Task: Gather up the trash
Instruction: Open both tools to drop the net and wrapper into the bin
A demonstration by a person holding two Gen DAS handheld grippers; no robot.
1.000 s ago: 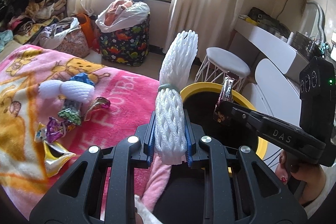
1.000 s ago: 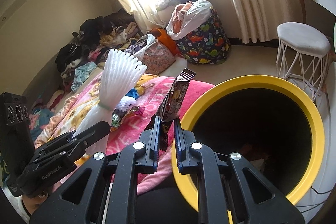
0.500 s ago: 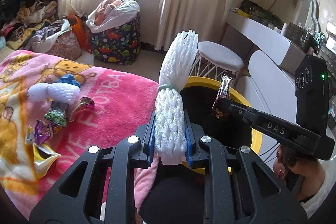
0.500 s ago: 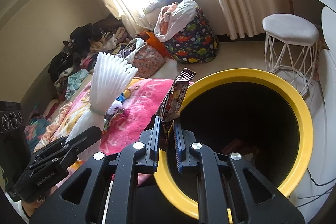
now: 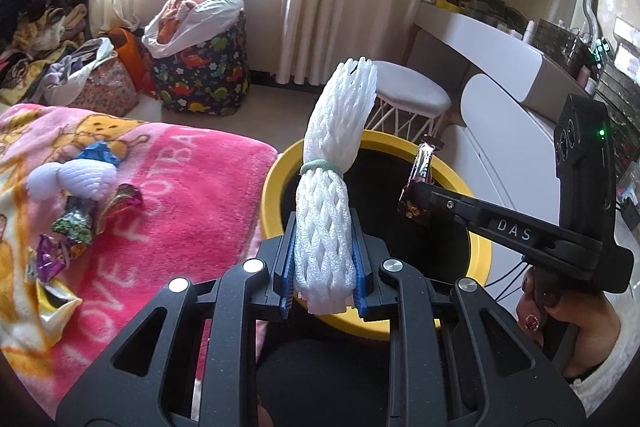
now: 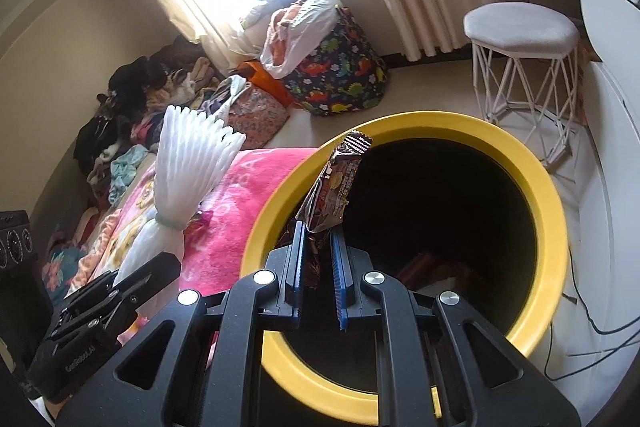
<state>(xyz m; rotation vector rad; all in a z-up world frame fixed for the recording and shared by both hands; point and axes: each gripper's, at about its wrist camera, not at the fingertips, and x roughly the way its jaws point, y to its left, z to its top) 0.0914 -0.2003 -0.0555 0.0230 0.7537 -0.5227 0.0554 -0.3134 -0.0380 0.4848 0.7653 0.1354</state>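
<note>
My left gripper (image 5: 322,259) is shut on a white foam fruit net (image 5: 332,179) tied with a green band, held upright at the near rim of the yellow bin (image 5: 276,179). My right gripper (image 6: 318,267) holds a brown snack wrapper (image 6: 336,187) over the bin's dark opening; its jaws stand slightly parted around the wrapper. The bin's yellow rim (image 6: 552,211) fills the right wrist view. More trash lies on the pink blanket (image 5: 168,211): a second foam net (image 5: 76,179) and several shiny wrappers (image 5: 76,223). The right gripper with its wrapper (image 5: 420,183) shows in the left wrist view.
A white stool (image 6: 520,27) stands beyond the bin. A dinosaur-print laundry bag (image 5: 200,75) and piles of clothes (image 5: 48,35) sit by the window. A white dresser (image 5: 500,43) is on the right. Cables (image 6: 600,327) lie on the floor beside the bin.
Both grippers have moved forward over the bin with their items. The right gripper's jaws look a little wider apart around the wrapper than before.
</note>
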